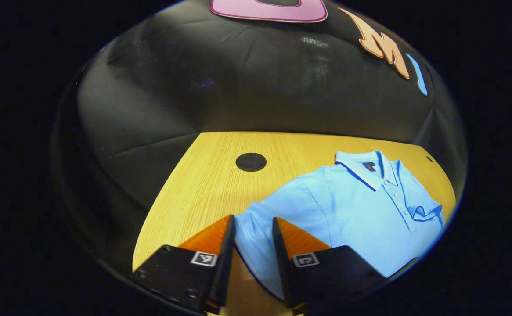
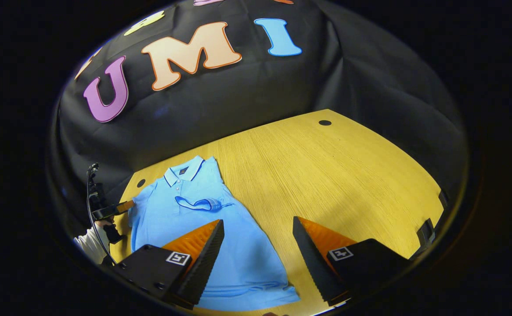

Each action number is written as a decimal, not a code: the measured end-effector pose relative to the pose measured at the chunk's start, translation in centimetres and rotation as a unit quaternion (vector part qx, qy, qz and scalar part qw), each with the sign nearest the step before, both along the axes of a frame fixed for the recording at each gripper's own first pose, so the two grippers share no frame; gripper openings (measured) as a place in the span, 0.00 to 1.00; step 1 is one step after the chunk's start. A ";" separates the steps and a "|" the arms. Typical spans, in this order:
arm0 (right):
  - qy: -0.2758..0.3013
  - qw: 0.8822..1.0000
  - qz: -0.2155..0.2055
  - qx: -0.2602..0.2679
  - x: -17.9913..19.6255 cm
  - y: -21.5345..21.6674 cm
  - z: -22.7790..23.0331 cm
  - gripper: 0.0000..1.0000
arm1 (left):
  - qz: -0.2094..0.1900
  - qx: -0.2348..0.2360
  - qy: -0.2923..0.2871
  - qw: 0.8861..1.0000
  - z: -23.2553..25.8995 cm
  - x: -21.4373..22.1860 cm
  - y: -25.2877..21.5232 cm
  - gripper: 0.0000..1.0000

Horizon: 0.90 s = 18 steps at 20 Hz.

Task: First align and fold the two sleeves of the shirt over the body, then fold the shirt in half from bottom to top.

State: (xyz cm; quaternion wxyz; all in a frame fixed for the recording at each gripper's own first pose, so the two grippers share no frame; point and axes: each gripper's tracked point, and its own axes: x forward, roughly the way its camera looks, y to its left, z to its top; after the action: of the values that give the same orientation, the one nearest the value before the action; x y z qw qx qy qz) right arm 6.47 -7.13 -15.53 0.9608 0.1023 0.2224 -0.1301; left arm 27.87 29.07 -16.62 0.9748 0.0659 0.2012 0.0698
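Observation:
A light blue polo shirt lies face up on the wooden table, collar toward the back wall. One sleeve is folded in over the chest. The other sleeve is spread out, and my left gripper stands open with that sleeve between its fingers. In the right gripper view the shirt lies at lower left with the folded sleeve across it. My right gripper hangs open over the shirt's side edge, holding nothing. The left gripper shows at the shirt's far sleeve, held by a hand.
A round black cable hole sits in the table behind the spread sleeve, and another lies near the far corner. Bare wood stretches to the right of the shirt. Black cloth walls close in the table's back and sides.

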 end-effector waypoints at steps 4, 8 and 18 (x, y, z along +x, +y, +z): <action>0.003 1.000 0.003 -0.001 0.0 0.4 -0.4 0.98 | -0.003 -0.002 -0.004 1.000 0.1 0.3 -0.4 0.07; 0.009 1.000 0.006 -0.002 0.2 0.9 -0.8 0.98 | -0.002 -0.004 -0.008 1.000 0.4 0.4 -0.7 0.00; 0.012 1.000 0.010 0.009 0.7 1.8 -1.1 0.98 | -0.082 -0.046 -0.043 0.995 4.9 0.2 -9.3 0.00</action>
State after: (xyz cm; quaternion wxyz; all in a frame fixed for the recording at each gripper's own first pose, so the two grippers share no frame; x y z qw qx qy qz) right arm 7.18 -5.32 -16.67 0.9584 0.1068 0.2363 -0.1195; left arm 28.09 19.74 -11.76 0.9869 0.0343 0.1564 -0.0169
